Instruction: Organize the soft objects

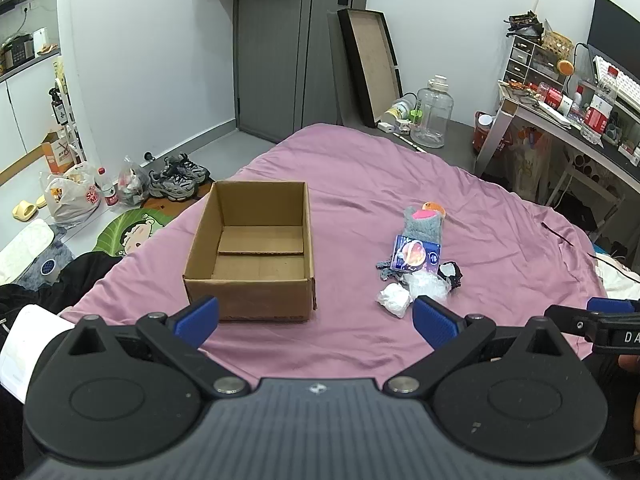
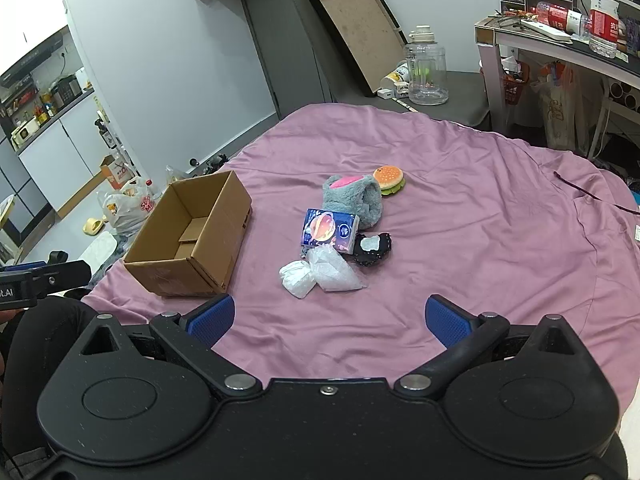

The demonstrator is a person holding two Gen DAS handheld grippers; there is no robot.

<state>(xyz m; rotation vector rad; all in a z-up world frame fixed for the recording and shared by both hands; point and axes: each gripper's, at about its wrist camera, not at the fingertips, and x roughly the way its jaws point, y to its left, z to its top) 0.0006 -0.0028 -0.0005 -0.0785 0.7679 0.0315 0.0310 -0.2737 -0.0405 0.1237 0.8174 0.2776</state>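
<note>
1. My left gripper [image 1: 316, 322] hovers low over the near edge of the bed, its blue pads spread wide with nothing between them.
2. My right gripper [image 2: 330, 322] sits just as wide, also holding nothing, and points at the pile of soft things.
3. Just past my left fingers stands the cardboard box [image 1: 256, 248], open at the top, brown, with only a loose flap of cardboard lying on its floor.
4. The box rests on the purple bedsheet [image 2: 460, 208], to the left of the pile and apart from it.
5. Nearest my right gripper are a crumpled white wad [image 2: 297, 278] and a clear crinkled plastic bag [image 2: 334, 270], touching each other.
6. Behind them lies a blue tissue pack [image 2: 329, 232] printed with an orange planet, and beside it a small black pouch [image 2: 372, 249] with a pale patch.
7. Farther back a fuzzy grey plush [image 2: 354, 198] with a pink patch on top slumps against the tissue pack.
8. A little burger-shaped plush [image 2: 389, 179], orange bun over green, lies just beside the grey one on its far side.
</note>
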